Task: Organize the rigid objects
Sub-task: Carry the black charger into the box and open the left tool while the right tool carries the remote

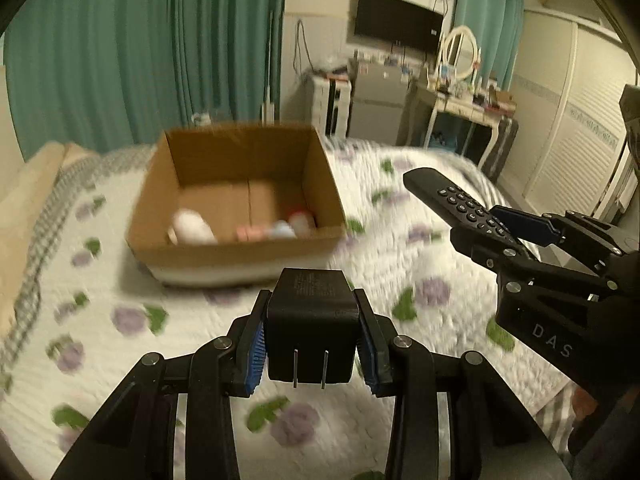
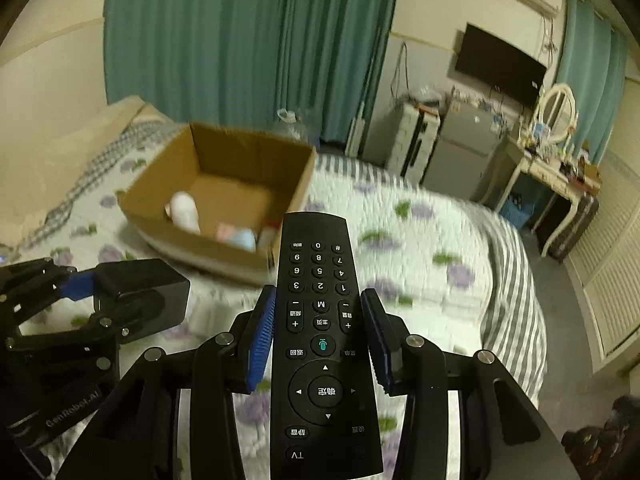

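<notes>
1. Charger (image 1: 312,324), a black block with two prongs facing the camera, sits lower centre of the left wrist view, pinched between the blue pads of the left claw (image 1: 316,340).
2. Remote (image 2: 320,344) runs up the centre of the right wrist view, number keys toward the box; the right claw (image 2: 320,344) is clamped on its sides around the mid keypad, its far end sticking out well past the fingertips.
3. Cardboard box (image 1: 240,256) sits open on the floral bedspread (image 1: 400,240), upper-centre-left in both views, ahead of both claws and apart from them. Inside: a white bottle (image 1: 194,228) at left, and small pink, blue and red-capped items, blurred, at right.
4. Step in hand looks like carrying both items to the box.
5. To do it well: bring each claw over the open top before letting go, lower past the rim, and drop into the bare middle floor between the bottle and the small items.
6. Remote is long, so angle it along the box length; one claw at a time avoids a bump, since they are close together.
</notes>
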`<state>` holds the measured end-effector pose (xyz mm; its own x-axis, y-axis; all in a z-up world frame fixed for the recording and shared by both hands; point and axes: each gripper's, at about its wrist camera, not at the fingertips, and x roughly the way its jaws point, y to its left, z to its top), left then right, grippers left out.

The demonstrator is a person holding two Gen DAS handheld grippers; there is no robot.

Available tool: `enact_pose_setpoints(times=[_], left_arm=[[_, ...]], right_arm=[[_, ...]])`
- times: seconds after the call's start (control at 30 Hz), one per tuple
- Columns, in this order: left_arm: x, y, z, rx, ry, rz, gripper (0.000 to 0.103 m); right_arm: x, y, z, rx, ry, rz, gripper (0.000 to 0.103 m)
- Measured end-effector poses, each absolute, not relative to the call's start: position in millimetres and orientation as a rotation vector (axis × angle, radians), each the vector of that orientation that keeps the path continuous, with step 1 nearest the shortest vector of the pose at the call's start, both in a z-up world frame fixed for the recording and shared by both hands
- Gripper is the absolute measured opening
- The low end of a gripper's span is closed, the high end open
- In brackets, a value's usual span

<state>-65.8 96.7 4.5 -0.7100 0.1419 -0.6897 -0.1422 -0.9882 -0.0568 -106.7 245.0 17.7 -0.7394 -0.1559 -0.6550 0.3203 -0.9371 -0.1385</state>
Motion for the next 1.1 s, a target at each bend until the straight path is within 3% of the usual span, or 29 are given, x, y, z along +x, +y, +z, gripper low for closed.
enact_pose_setpoints(times=[0.4,0.73,1.1], left_arm=[[-143,65,54,-0.965,0.113,2.933,0.039],[-225,53,7,-1.062,0.129,2.915,0.039],[-261,42,-45,-1.201,0.121,2.888,0.039]], right_arm=[[-186,180,88,0.737,0.368,-2.675,0.042],[-255,152,38,0.811,0.362,-2.596,0.041],[-283,141,10,0.881,0.341,-2.551,0.042]])
